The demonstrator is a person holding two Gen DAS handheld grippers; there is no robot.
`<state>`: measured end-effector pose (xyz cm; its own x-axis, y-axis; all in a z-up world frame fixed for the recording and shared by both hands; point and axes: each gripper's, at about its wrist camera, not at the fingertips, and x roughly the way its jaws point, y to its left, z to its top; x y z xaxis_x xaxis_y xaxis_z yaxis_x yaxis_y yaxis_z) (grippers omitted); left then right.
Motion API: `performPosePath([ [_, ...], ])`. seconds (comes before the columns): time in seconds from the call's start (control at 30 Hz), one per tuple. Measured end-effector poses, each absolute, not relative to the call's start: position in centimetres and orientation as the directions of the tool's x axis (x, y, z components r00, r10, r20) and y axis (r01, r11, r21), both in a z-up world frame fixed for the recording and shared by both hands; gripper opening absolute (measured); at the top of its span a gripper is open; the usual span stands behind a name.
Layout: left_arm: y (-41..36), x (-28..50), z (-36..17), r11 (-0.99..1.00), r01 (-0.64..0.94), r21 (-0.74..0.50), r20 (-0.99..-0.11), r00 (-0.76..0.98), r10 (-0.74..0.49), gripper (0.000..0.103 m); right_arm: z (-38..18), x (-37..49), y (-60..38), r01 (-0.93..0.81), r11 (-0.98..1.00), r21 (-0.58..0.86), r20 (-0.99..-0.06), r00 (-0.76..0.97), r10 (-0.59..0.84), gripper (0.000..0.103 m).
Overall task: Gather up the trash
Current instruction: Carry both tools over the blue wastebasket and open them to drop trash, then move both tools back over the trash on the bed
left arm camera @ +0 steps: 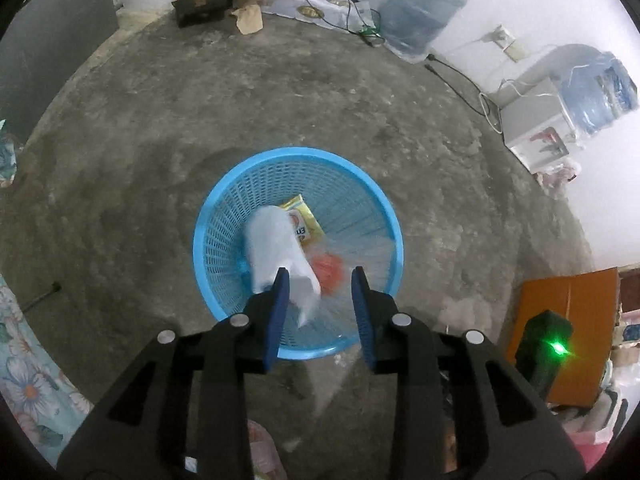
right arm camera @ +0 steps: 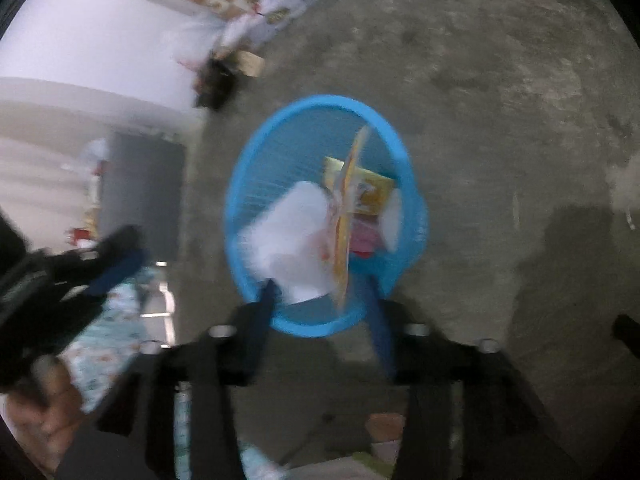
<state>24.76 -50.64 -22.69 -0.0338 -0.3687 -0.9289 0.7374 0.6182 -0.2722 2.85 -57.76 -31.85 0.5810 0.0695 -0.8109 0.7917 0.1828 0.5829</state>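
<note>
A round blue mesh basket stands on the concrete floor, directly below both grippers. In the left wrist view my left gripper hangs open over it. A white crumpled sheet lies loose beside the left finger; no pad presses on it. Under it are a yellow wrapper and an orange-red scrap. The right wrist view is blurred. My right gripper is open above the basket. A thin yellow wrapper stands edge-on, free between its fingers, next to the white sheet.
Cardboard boxes and papers, cables and a large water bottle line the far wall. A white appliance and an orange box are on the right, patterned fabric on the left. The left gripper shows in the right wrist view.
</note>
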Motion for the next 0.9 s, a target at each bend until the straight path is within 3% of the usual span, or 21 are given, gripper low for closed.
performPosePath([
  [0.17, -49.7, 24.2, -20.6, 0.599, 0.751, -0.278, -0.914, -0.015, -0.405, 0.039, -31.1, 1.0, -57.2, 0.782, 0.130, 0.609, -0.791, 0.610, 0.035, 0.054],
  [0.4, -46.4, 22.8, -13.7, 0.589, 0.753, -0.291, -0.868, 0.051, -0.494, 0.052, -27.1, -0.1, -55.0, 0.764, 0.143, 0.629, -0.770, 0.638, -0.025, 0.056],
  [0.63, -38.8, 20.0, -3.9, 0.582, 0.748, -0.319, -0.767, 0.156, -0.622, 0.064, -19.0, 0.7, -51.2, 0.710, 0.301, 0.637, -0.720, 0.687, -0.097, 0.068],
  [0.9, -26.5, 15.5, 4.6, 0.608, 0.738, -0.291, -0.663, 0.303, -0.685, 0.073, -10.8, 2.7, -45.8, 0.597, 0.482, 0.641, -0.666, 0.745, -0.039, 0.071],
])
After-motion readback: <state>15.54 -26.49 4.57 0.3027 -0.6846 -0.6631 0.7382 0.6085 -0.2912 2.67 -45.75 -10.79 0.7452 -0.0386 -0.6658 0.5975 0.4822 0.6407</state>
